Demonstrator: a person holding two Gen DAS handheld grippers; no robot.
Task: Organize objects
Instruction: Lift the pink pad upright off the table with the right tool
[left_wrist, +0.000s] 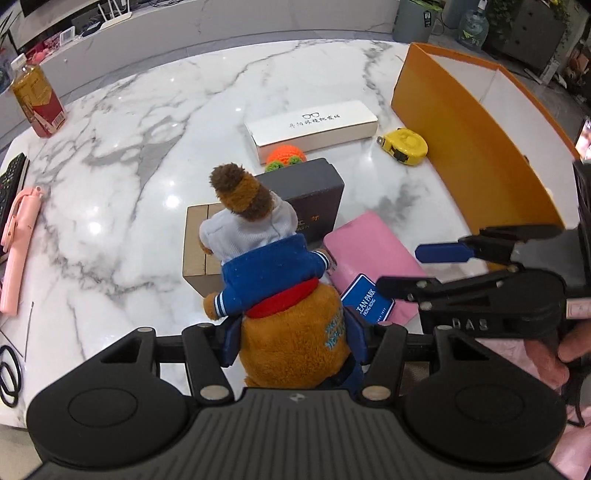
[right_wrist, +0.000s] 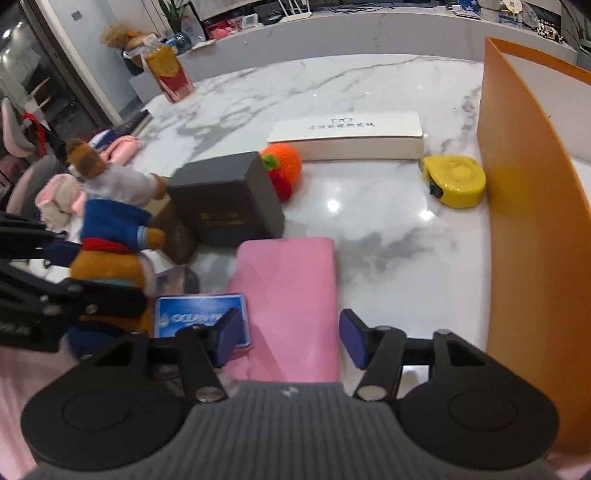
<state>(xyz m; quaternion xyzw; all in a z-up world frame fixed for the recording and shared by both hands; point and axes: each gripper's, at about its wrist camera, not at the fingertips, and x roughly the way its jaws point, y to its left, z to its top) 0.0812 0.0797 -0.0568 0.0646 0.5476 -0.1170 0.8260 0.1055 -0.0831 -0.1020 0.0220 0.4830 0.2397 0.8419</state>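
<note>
The left gripper (left_wrist: 291, 339) is clamped on the body of the plush bear (left_wrist: 284, 295), lifted so it can go toward the orange box (left_wrist: 461, 129). The right gripper (right_wrist: 290, 338) stands open and empty above the pink pouch (right_wrist: 291, 295) — probably the next thing to take.

1. The plush bear's (left_wrist: 291, 332) lower body is hidden behind the left gripper's (left_wrist: 291, 339) housing.
2. The crocheted orange toy (left_wrist: 286, 157) is partly covered by the dark grey box (left_wrist: 310, 195).
3. The brown cardboard box (left_wrist: 201, 247) is largely hidden behind the bear.
4. The blue card's (left_wrist: 367, 306) lettering is cut short by the bear.
5. The orange box (right_wrist: 524, 192) runs past the right wrist view's edge.
6. The white case's (right_wrist: 347, 136) print is too blurred to read there.
7. The pink stick (left_wrist: 16, 251) is cut off at the left edge.
</note>
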